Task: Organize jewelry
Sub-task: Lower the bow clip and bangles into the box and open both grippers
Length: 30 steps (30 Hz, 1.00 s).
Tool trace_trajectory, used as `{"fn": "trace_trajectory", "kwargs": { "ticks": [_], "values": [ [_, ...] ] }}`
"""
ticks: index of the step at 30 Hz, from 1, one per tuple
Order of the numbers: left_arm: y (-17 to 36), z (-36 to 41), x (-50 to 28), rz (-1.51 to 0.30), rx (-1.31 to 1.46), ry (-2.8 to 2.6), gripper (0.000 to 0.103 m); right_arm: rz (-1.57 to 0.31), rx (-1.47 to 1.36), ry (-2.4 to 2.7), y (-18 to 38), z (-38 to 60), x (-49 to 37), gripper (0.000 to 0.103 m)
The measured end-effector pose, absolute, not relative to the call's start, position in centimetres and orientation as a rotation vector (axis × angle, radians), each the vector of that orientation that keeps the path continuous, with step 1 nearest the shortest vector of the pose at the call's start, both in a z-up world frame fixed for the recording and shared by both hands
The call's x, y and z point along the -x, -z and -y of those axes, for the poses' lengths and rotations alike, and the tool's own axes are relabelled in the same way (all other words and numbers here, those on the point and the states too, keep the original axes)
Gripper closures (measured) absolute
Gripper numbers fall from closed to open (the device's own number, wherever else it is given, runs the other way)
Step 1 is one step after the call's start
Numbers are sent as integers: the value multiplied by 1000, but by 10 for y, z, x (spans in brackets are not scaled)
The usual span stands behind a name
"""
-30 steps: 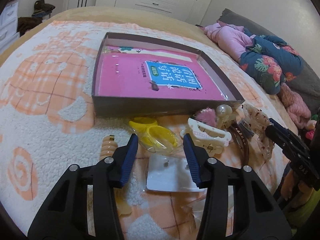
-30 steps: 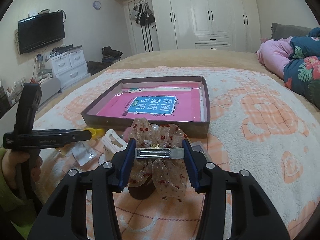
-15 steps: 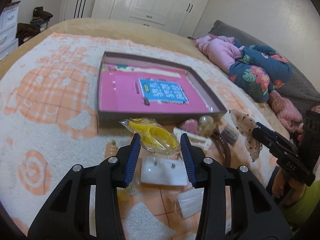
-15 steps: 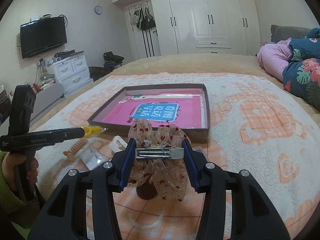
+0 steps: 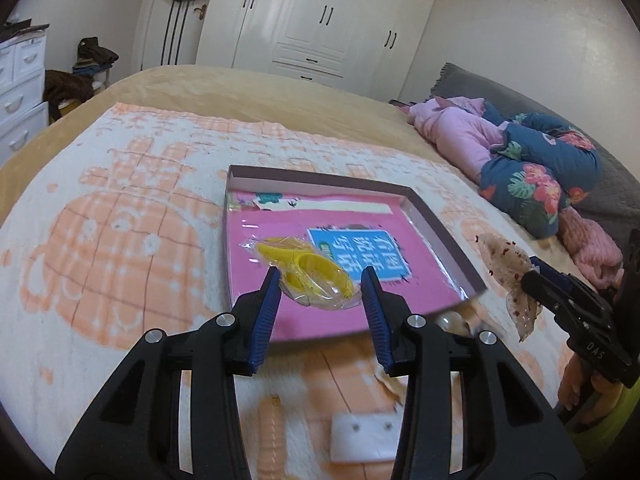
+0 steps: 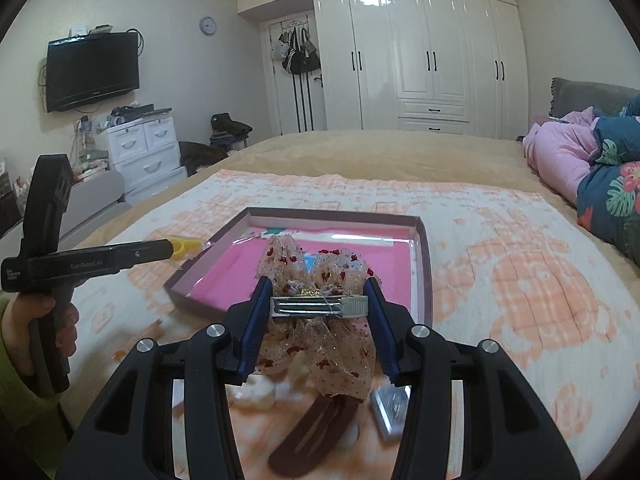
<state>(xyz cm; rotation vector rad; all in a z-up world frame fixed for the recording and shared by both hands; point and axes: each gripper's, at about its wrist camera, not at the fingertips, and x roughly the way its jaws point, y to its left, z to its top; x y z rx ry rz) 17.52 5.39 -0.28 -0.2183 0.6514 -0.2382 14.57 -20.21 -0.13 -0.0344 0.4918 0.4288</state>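
Observation:
A shallow brown box [image 5: 440, 224] with a pink book inside lies on the orange-and-white blanket. My left gripper [image 5: 320, 280] is shut on a yellow clip sealed in a clear bag [image 5: 308, 270], held in the air over the box's near part. In the right wrist view the left gripper [image 6: 172, 250] shows at the left with the yellow clip [image 6: 186, 246] at its tip, by the box's left wall [image 6: 208, 256]. My right gripper [image 6: 319, 292] is shut on the metal bar of a sheer red-dotted bow clip [image 6: 319, 306], just before the box's near edge. From the left wrist view the bow clip [image 5: 506, 264] hangs right of the box.
Loose pieces lie on the blanket below the grippers: a white earring card [image 5: 360, 436], a peach spiral tie [image 5: 272, 432], a brown hair clip [image 6: 316, 428], a white claw clip [image 6: 256, 394], a small packet [image 6: 390, 408]. Bundled clothes [image 5: 520, 160] sit at the right.
The left jaws closed on the bagged yellow clip and lifted it off the blanket to above the box. The right gripper rose and moved toward the box with the bow.

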Motion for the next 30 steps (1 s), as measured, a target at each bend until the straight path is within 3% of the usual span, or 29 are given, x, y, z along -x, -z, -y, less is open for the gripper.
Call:
{"fn": "trace_trajectory", "kwargs": {
  "ticks": [14, 26, 30],
  "values": [
    [31, -40, -220, -735, 213, 245, 70, -596, 71, -351, 25, 199, -235, 58],
    [45, -38, -224, -763, 221, 237, 68, -667, 77, -314, 49, 195, -254, 58],
    [44, -38, -222, -759, 227, 234, 63, -680, 73, -312, 53, 194, -256, 57]
  ]
}}
